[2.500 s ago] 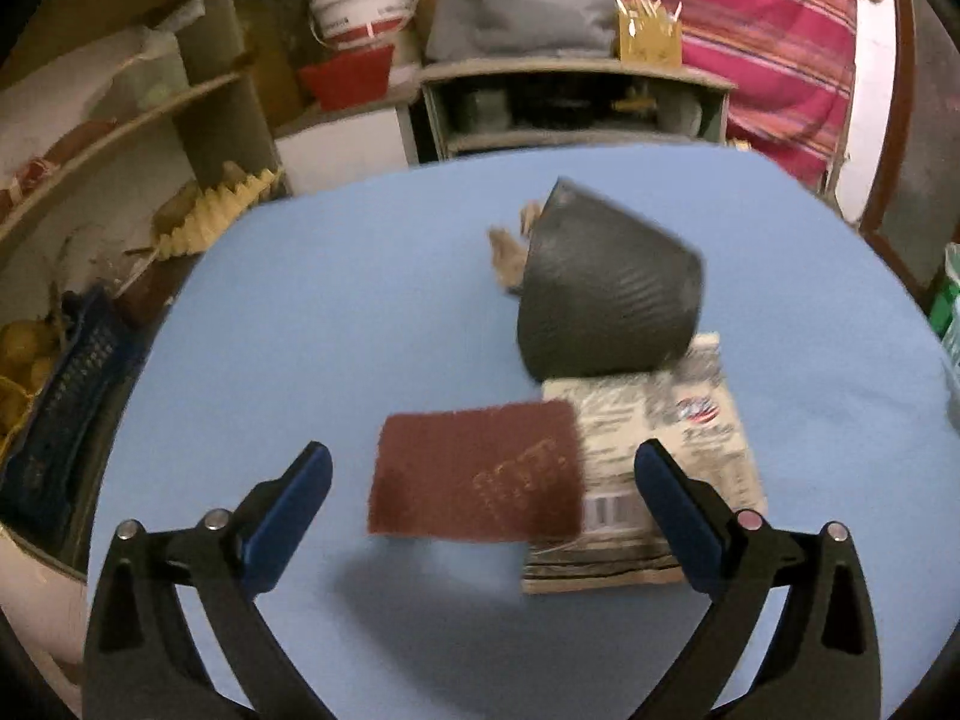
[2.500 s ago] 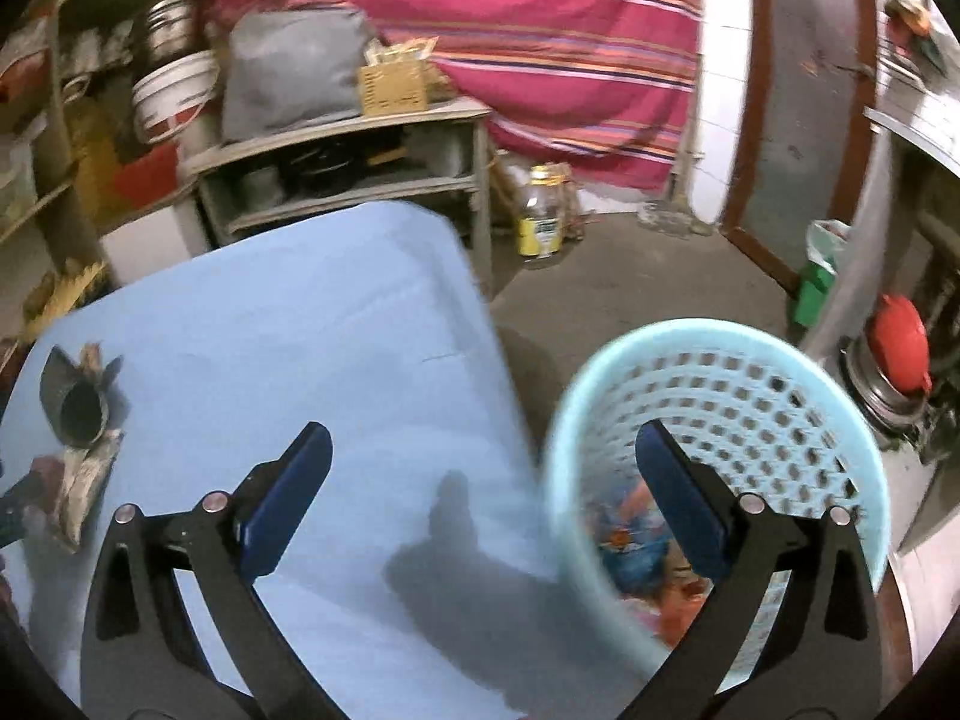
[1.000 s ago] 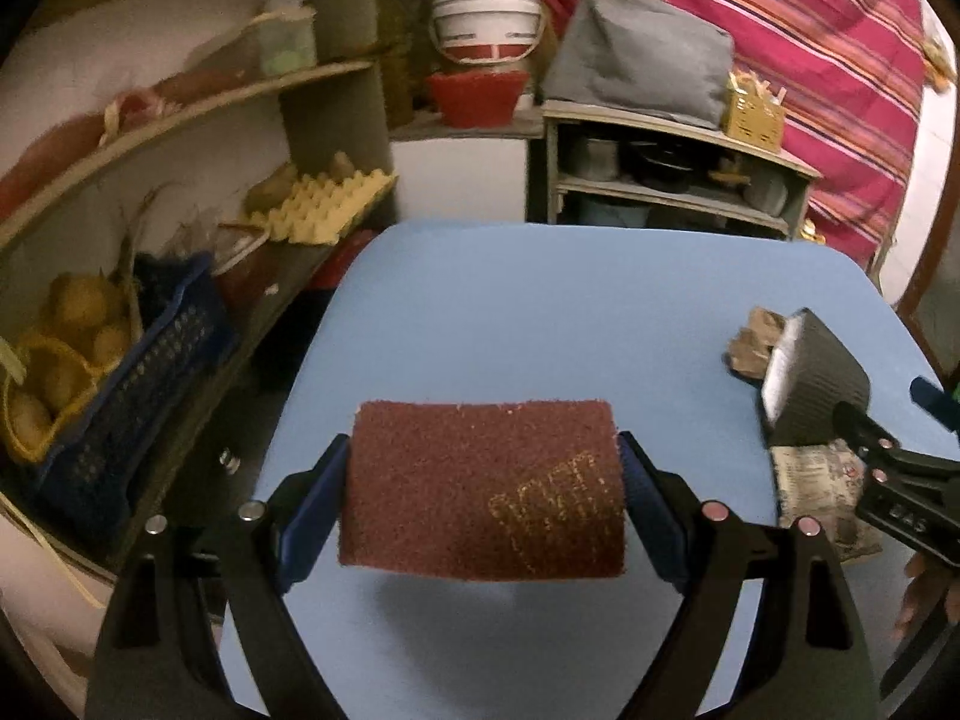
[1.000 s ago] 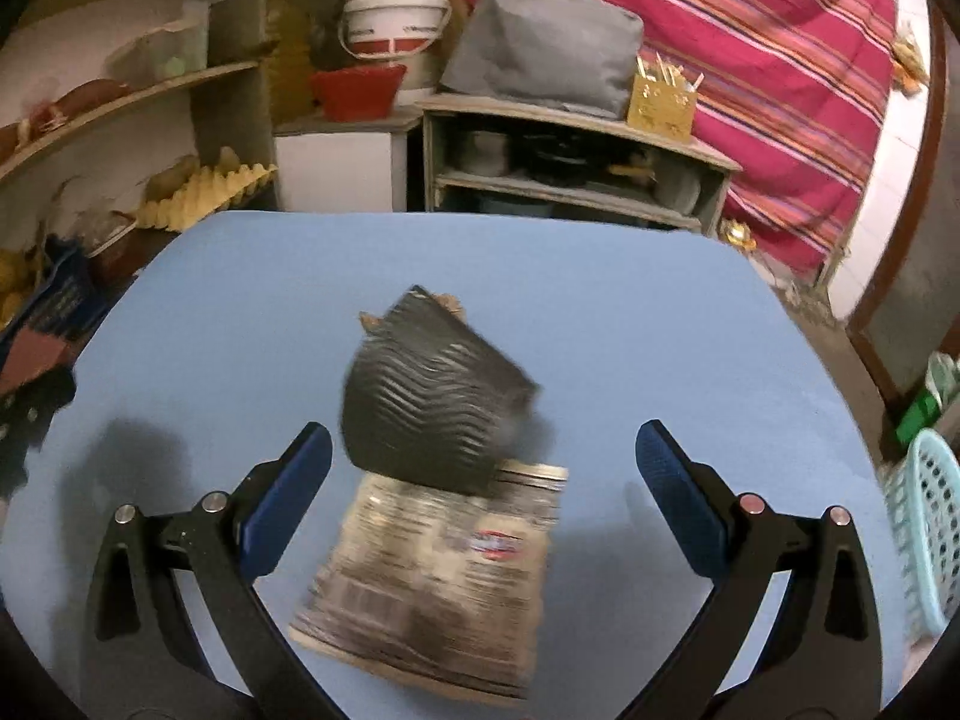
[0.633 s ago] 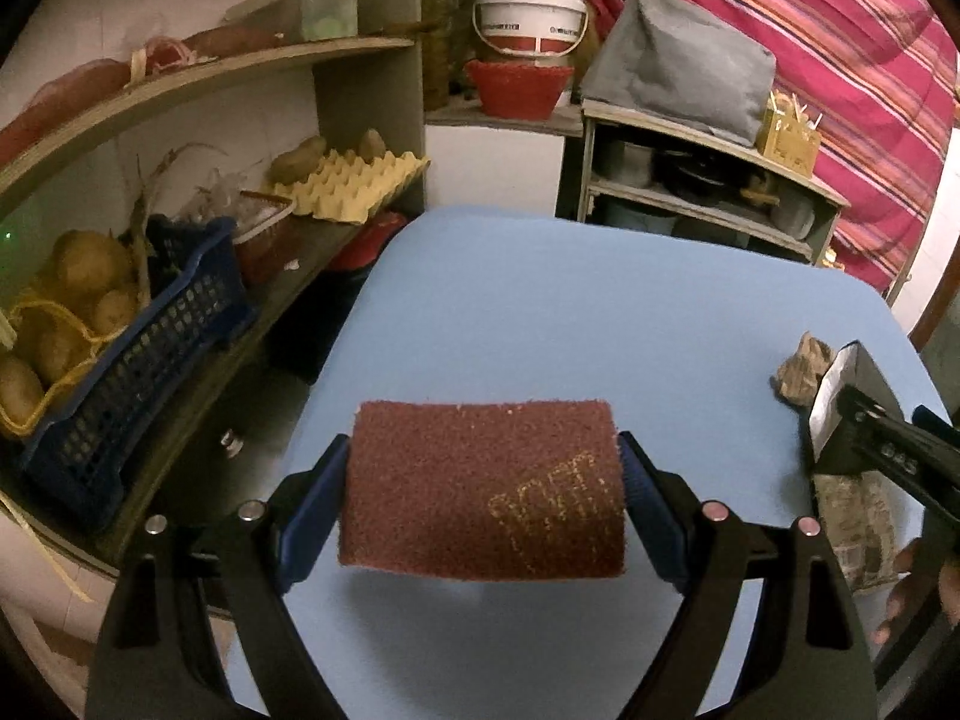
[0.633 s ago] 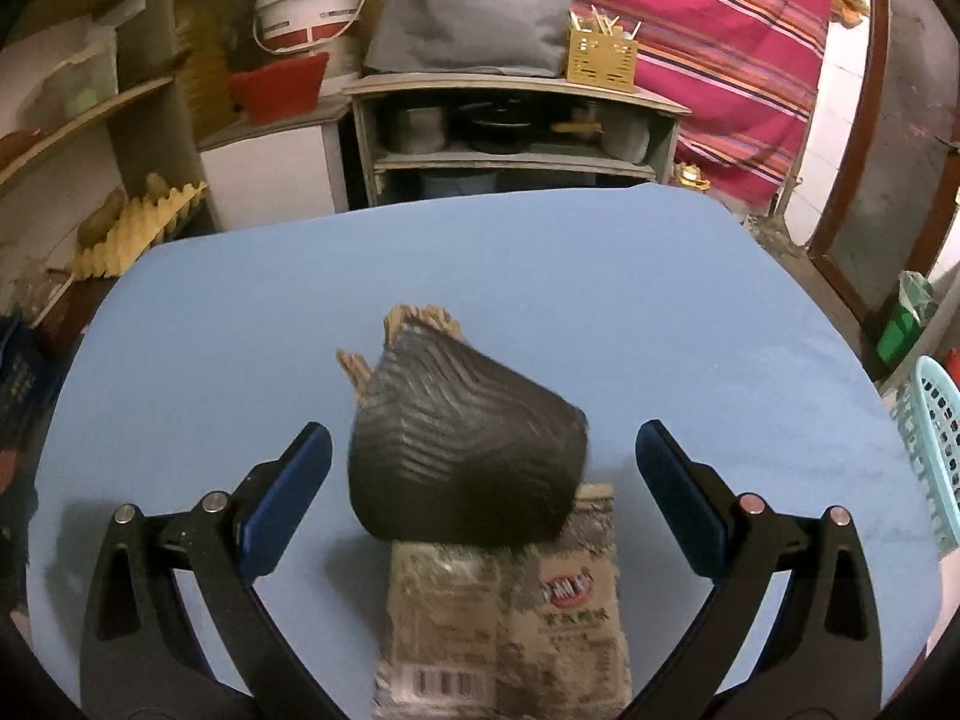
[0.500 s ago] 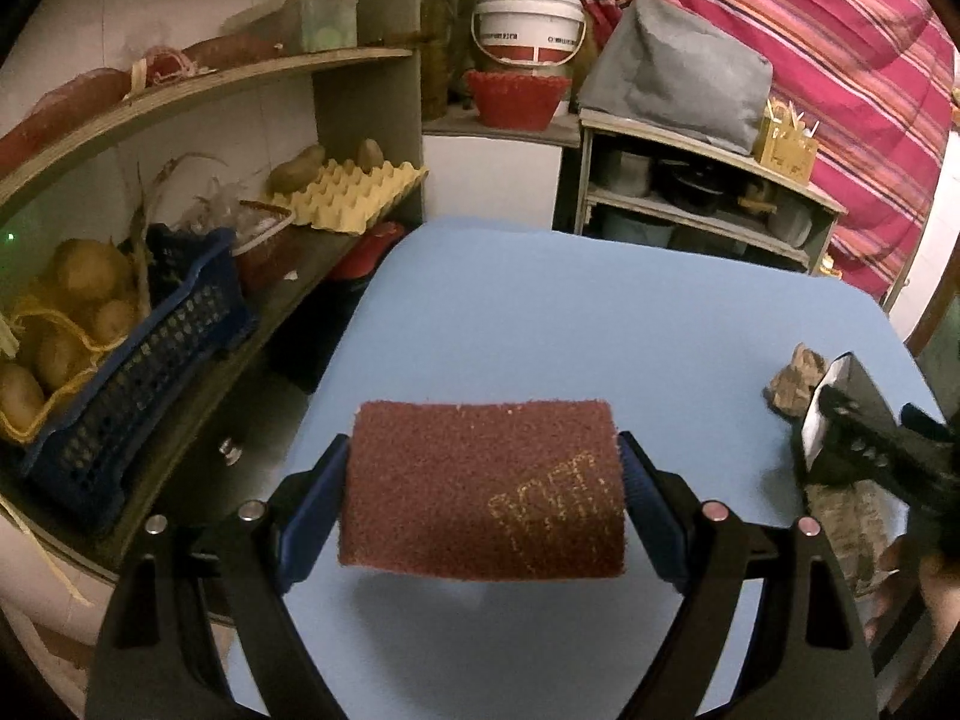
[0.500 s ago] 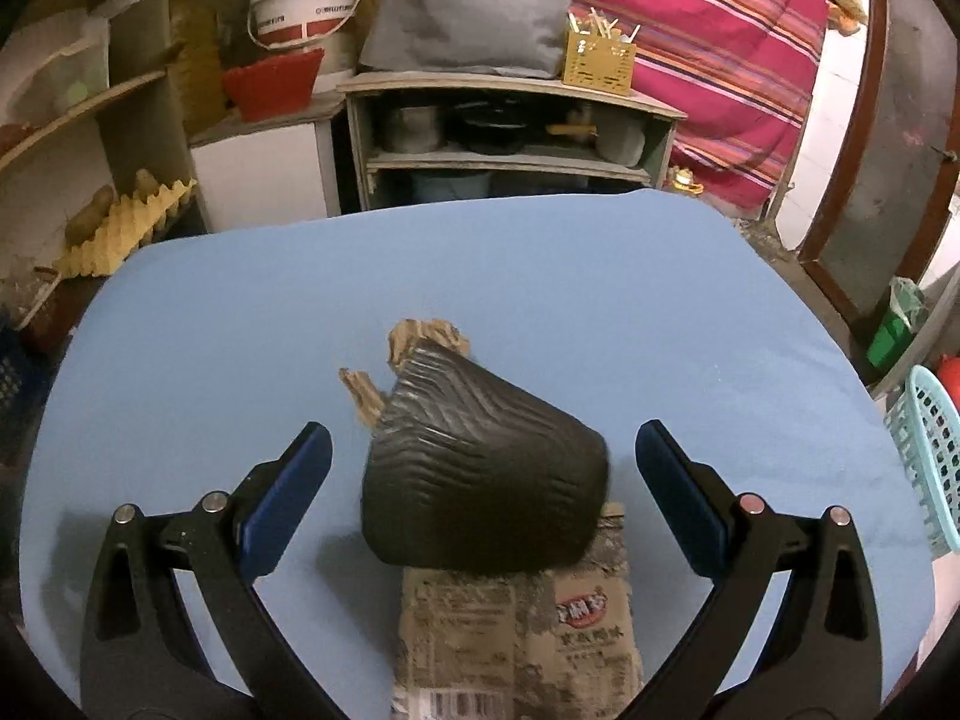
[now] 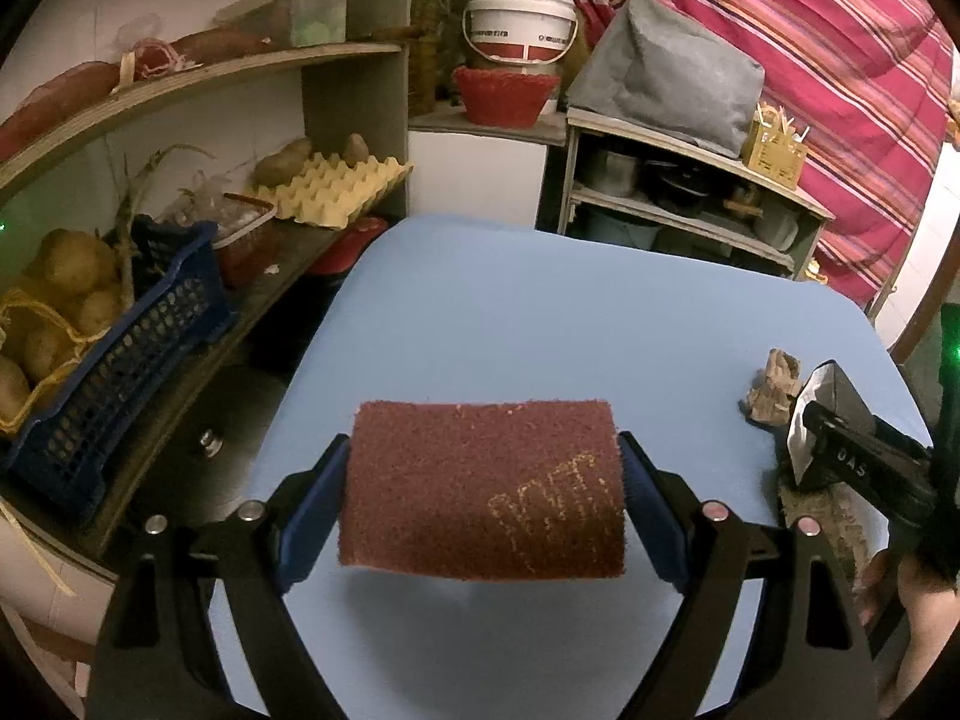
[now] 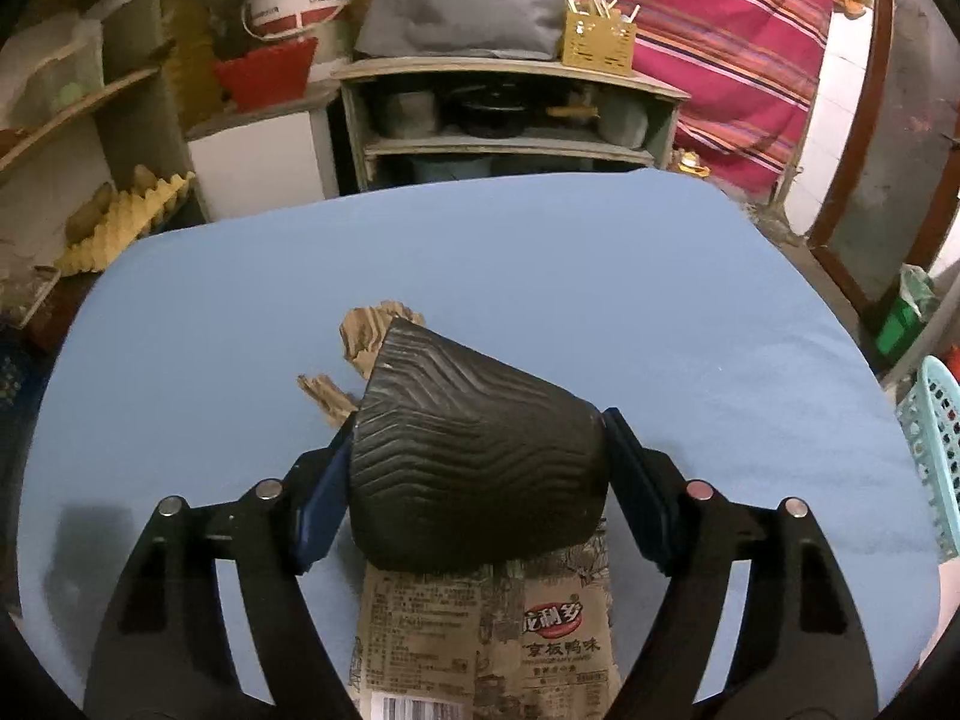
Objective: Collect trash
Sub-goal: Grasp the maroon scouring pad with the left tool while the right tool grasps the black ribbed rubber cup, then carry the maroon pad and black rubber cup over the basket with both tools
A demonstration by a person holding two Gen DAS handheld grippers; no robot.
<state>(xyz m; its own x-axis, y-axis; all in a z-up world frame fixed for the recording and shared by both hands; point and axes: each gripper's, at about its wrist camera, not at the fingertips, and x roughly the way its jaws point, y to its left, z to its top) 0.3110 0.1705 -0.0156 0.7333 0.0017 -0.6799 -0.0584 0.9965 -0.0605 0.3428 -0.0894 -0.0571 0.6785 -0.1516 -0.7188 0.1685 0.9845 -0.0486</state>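
1. The blue table point(image 10: 690, 312) carries the remaining trash, seen from the right wrist camera.
2. A blue crate point(image 9: 114, 354) on the low shelf to the left of the table holds potatoes point(image 9: 72, 264), some in a yellow net.
3. A light blue basket point(image 10: 936, 450) shows at the right edge of the right wrist view, past the table's edge; bits of colour show through its holes, but its contents cannot be made out.
4. The black ribbed cup point(image 10: 480, 468) lies on its side, resting partly on a brown snack packet point(image 10: 492, 636). The right gripper point(image 10: 480, 480) is closing on it; both blue pads appear to touch its sides.
5. The left gripper point(image 9: 483, 498) clamps a maroon scouring pad point(image 9: 483, 489) between its blue pads, lifted clear of the table.
6. Torn cardboard scraps point(image 10: 366, 342) lie just behind the cup.
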